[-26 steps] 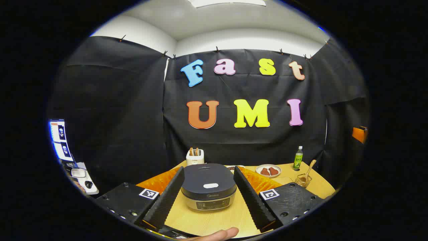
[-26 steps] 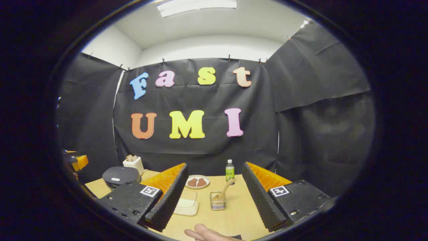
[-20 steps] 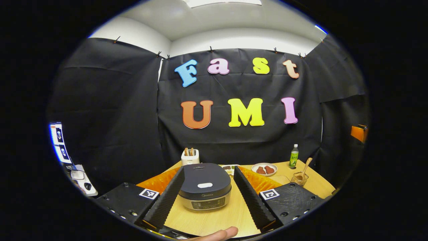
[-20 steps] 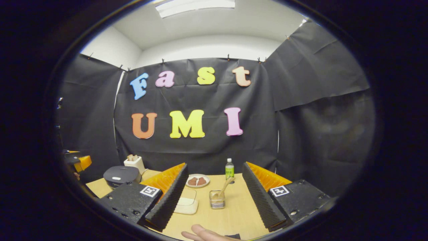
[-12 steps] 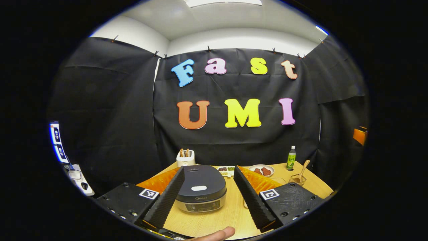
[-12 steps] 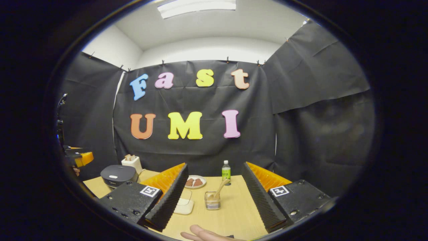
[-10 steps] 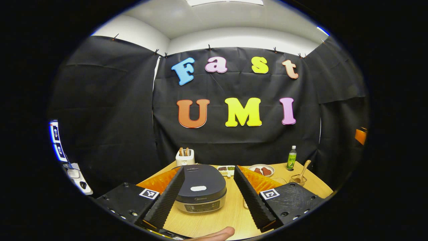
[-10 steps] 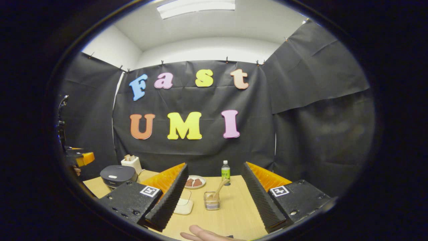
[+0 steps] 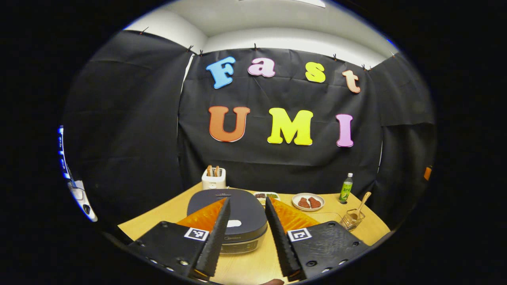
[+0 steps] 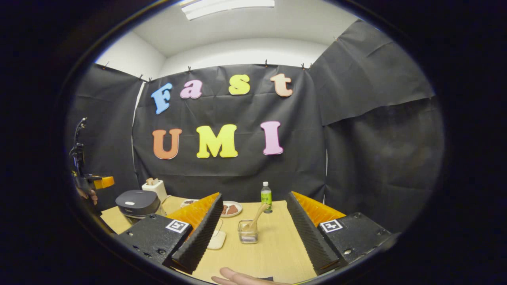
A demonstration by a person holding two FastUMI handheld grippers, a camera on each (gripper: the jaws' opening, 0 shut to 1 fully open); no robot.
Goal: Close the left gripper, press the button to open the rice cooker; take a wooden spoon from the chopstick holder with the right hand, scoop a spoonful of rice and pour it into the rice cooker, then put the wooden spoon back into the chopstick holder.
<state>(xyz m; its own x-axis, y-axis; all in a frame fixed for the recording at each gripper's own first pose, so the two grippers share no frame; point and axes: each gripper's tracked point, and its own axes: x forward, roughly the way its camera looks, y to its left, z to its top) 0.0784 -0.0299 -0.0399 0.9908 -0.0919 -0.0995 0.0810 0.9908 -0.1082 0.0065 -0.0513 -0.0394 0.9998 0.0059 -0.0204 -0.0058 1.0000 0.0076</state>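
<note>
My left claw [image 9: 245, 237] hangs over the rice cooker [image 9: 231, 213] on the table [image 9: 372, 231], fingers narrowed but apart; right claw [image 10: 253, 231] gapes towards the wooden spoon [image 10: 255, 218]; pressing half-closed, I'd probably straddle the pale button [image 9: 233, 223].

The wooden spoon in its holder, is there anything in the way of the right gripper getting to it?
Nothing visible is. In the right gripper view the wooden spoon leans in the chopstick holder, straight ahead between the open fingers of the right gripper, with bare table in front.
</note>
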